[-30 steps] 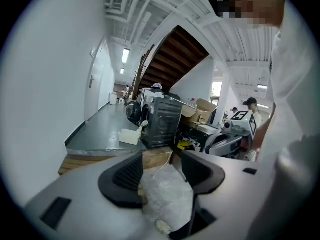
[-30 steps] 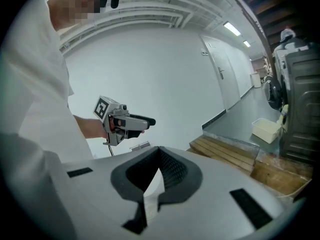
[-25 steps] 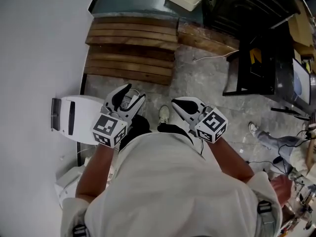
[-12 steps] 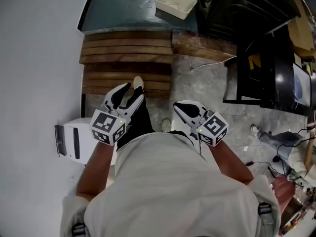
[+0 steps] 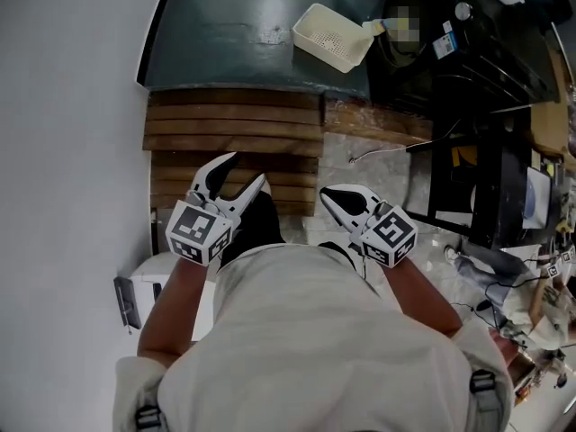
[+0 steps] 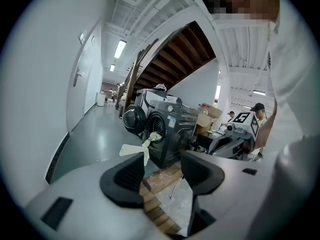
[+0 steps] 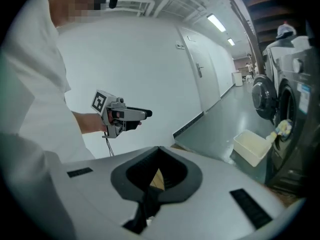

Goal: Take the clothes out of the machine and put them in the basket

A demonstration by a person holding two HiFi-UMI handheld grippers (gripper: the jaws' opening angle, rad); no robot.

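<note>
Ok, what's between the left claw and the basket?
Wooden slats just ahead of the left claw, then bare green floor up to the basket, nothing else. The head view shows it.

In the head view my own body (image 5: 315, 349) hides the floor (image 5: 369, 165) nearest me, and my left arm (image 5: 171, 313) covers part of the white box (image 5: 147, 277) by the wall (image 5: 63, 151). The washing machine (image 5: 468, 70) is cut off at the far edge. The pale cloth (image 6: 154, 135) at its door is too small to name.
</note>
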